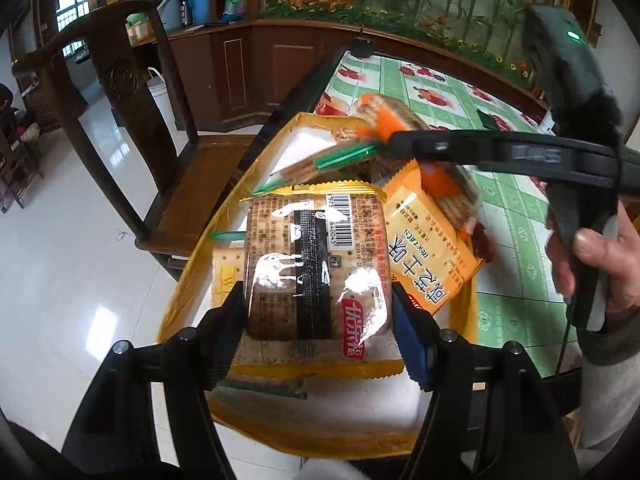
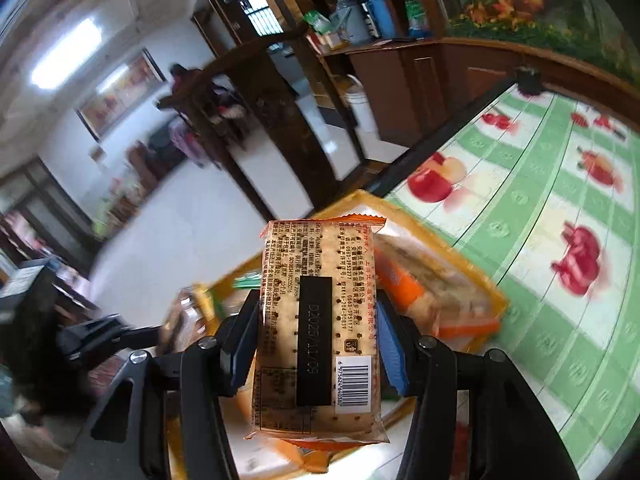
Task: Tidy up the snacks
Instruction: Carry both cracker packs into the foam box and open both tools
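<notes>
My left gripper (image 1: 320, 308) is shut on a yellow-edged cracker packet (image 1: 316, 264) with a black strip and a barcode, held over a yellow-rimmed tray (image 1: 180, 280). My right gripper (image 2: 318, 312) is shut on an orange-edged cracker packet (image 2: 316, 328) above the same tray (image 2: 496, 300). In the left wrist view the right gripper (image 1: 384, 136) reaches in from the right with that packet (image 1: 380, 114) over the tray's far side. In the tray lie an orange biscuit packet (image 1: 428, 248) and green-edged packets (image 1: 312, 164).
The tray sits at the corner of a table with a green checked, fruit-print cloth (image 2: 540, 240). A dark wooden chair (image 1: 132, 120) stands just beyond the tray on a white tiled floor. A person's hand (image 1: 592, 264) grips the right tool's handle.
</notes>
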The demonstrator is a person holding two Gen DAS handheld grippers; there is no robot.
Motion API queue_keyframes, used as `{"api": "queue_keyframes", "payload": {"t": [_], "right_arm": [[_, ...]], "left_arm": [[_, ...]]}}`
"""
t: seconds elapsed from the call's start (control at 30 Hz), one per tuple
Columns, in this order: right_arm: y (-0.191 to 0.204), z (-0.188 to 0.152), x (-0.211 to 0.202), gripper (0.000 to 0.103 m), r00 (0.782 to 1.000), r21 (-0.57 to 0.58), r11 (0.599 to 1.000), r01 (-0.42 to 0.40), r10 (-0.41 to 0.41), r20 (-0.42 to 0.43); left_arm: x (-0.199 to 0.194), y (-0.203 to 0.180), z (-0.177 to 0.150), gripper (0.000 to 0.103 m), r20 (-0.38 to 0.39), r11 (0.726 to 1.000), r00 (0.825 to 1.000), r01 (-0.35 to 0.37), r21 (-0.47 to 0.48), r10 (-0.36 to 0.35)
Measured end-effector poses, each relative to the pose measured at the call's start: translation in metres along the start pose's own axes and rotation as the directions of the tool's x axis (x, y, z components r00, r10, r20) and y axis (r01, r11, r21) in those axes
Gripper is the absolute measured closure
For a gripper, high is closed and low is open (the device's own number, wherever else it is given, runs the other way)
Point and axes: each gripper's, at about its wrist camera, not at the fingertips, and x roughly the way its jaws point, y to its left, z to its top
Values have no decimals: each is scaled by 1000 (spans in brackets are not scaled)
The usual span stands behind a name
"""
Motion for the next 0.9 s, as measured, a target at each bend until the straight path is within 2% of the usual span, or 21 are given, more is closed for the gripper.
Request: {"api": "queue_keyframes", "payload": {"t": [0.07, 0.13, 0.23, 0.3, 0.37, 0.47, 0.7, 0.77, 0.83, 0.9], "right_arm": [[-2, -5, 12, 49, 998, -10, 998, 54, -54, -16], [-9, -10, 13, 48, 999, 15, 999, 29, -29, -19], [-19, -16, 2, 38, 1000, 78, 997, -14, 15, -15], [-22, -18, -11, 32, 1000, 76, 997, -16, 16, -2], [-20, -20, -24, 32, 1000, 68, 998, 3, -3, 12], [-19, -25, -42, 31, 999, 57, 998, 5, -8, 48], [-24, -43, -38, 31, 997, 40, 997, 71, -72, 10], [-26, -48, -47, 31, 991, 43, 991, 128, -130, 38], [-32, -46, -55, 31, 972, 53, 973, 224, -227, 59], [-35, -44, -55, 31, 959, 44, 960, 276, -278, 50]], "left_arm": [[4, -4, -2, 34, 10, 1000, 1000, -23, 13, 23], [7, -4, -4, 33, 21, 999, 999, -39, 13, 39], [8, -4, -3, 32, 43, 998, 997, -63, 5, 63], [5, -3, -1, 28, 64, 997, 995, -79, 4, 78], [0, 0, 2, 27, 94, 995, 991, -94, -13, 95], [-8, 4, 7, 23, 123, 996, 989, -81, -38, 85], [-6, -2, 13, 22, 122, 997, 990, -69, -28, 72], [-4, -3, 15, 22, 121, 997, 990, -72, -24, 75], [-4, -4, 17, 22, 121, 998, 990, -63, -29, 66], [-4, -5, 19, 22, 122, 998, 991, -50, -31, 54]]}}
